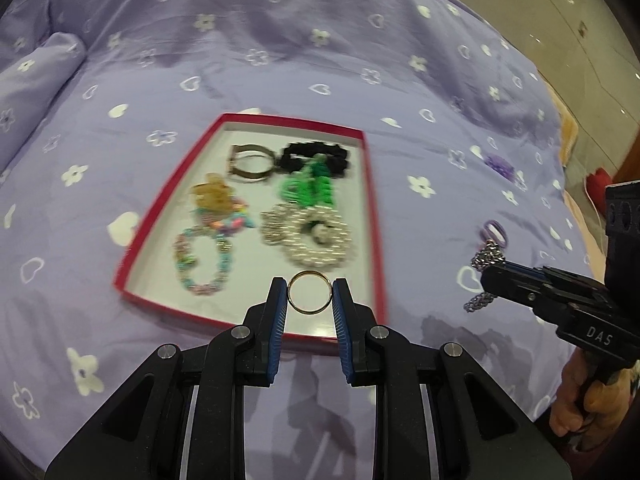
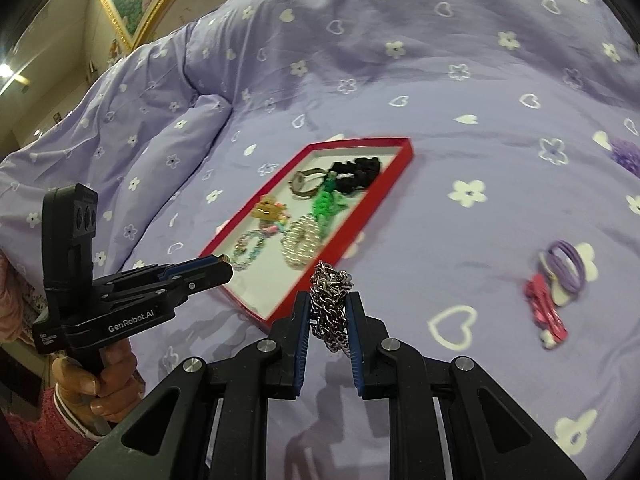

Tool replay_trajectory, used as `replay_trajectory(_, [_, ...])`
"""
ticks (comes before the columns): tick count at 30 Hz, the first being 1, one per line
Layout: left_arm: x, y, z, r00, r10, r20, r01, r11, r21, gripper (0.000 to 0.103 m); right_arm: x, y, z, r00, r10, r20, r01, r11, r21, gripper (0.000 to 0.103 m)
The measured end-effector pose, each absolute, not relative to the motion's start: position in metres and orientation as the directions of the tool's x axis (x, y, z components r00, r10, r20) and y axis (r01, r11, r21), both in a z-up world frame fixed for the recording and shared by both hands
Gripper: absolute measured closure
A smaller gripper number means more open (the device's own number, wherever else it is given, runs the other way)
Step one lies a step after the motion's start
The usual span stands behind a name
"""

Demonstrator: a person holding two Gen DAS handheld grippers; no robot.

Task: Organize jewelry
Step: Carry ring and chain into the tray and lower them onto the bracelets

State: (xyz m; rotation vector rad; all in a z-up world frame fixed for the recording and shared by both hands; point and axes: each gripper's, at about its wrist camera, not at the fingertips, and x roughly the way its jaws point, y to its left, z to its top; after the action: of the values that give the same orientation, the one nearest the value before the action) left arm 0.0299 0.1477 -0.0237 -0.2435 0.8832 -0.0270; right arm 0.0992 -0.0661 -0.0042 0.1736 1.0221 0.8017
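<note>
The left gripper point(image 1: 310, 294) is clenched on a thin gold ring point(image 1: 310, 292), pinched by its edges between the blue-padded fingers point(image 1: 280, 312) and held above the near end of a shallow red-rimmed box point(image 1: 372, 208) with a white floor. The box lies on a bed covered by a lilac bedspread point(image 1: 280, 60) printed with white flowers and hearts. Inside the box, from far to near: a metal bangle point(image 1: 250, 162) beside a black scrunchie point(image 1: 316, 158), a green braided piece point(image 1: 310, 188), a brown-topped ornament point(image 1: 212, 196) above a pastel bead bracelet point(image 1: 202, 264), and a pearl bracelet point(image 1: 316, 236) touching a small silver chain piece. The right gripper point(image 2: 329, 312) is clenched on a bunched silver chain point(image 2: 330, 304), held off the bedspread just outside the box's near right corner; part of the chain hangs below the fingers point(image 2: 356, 328). On the bedspread, well apart from the box to its right, lie purple hair ties point(image 2: 566, 270) touching a pink hair clip point(image 2: 546, 308), and farther off a purple beaded item point(image 2: 626, 156), too blurred to identify.
</note>
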Motion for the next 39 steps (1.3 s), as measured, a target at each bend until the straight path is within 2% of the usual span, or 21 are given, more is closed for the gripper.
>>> replay_trajectory(17, [0.051,0.2,-0.036,0.61,-0.041,-0.791,-0.166,0.97,-0.178,0.082,0.126,0.012,-0.006,0.178,0.728,-0.662,-0.568,0.626,0.535,0.086])
replay_trajectory(30, [0.085,0.207,-0.079,0.49,-0.047,-0.871,-0.148,0.979,-0.137,0.082,0.143,0.046,-0.047,0.09,0.646,-0.758,-0.586,0.65,0.484,0.085])
replay_trajectory(39, [0.086,0.209,-0.083,0.481,-0.06,-0.875,-0.143,0.979,-0.145,0.082,0.146,0.051,-0.061,0.048,0.603,-0.797,-0.595,0.657,0.462,0.083])
